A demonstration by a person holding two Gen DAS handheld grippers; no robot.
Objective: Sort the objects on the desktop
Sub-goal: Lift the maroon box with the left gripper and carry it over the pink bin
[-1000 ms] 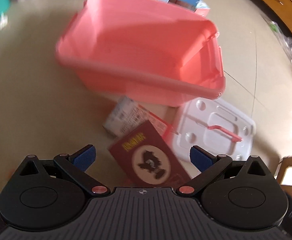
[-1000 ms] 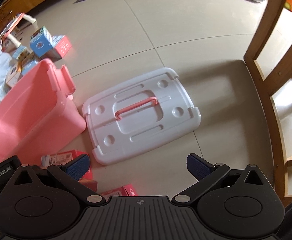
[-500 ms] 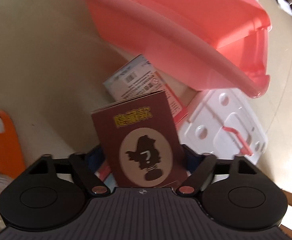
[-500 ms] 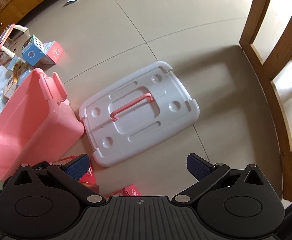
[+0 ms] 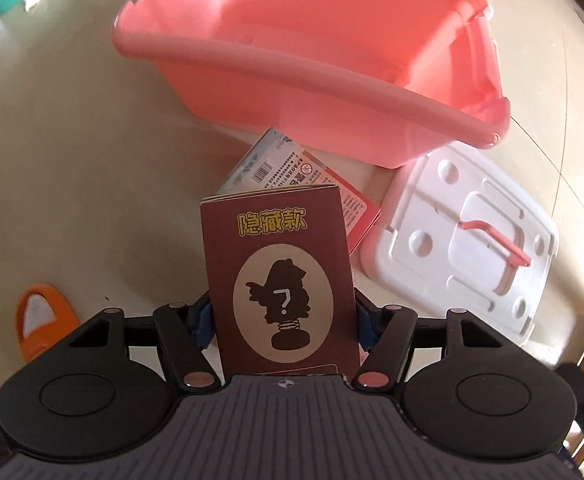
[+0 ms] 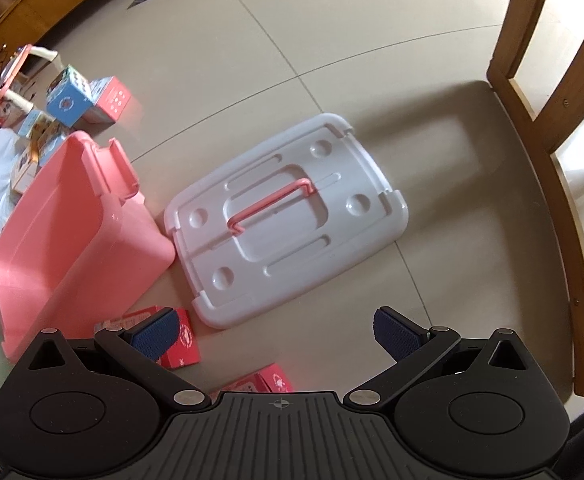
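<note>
My left gripper (image 5: 282,322) is shut on a maroon box (image 5: 278,264) with a question-mark silhouette, held above the floor in front of the pink bin (image 5: 332,60). A white and red box (image 5: 292,170) lies on the floor just before the bin. My right gripper (image 6: 278,330) is open and empty above the floor, near the white lid (image 6: 288,216) with a pink handle. The pink bin also shows in the right wrist view (image 6: 68,232), with red boxes (image 6: 182,340) beside it.
An orange slipper (image 5: 38,318) lies at the left. The white lid (image 5: 464,244) lies right of the bin. Several small boxes (image 6: 88,98) sit behind the bin. A wooden chair (image 6: 552,140) stands at the right.
My left gripper closed on the maroon box and lifted it off the floor toward the bin. My right gripper stayed open and shifted slightly.
</note>
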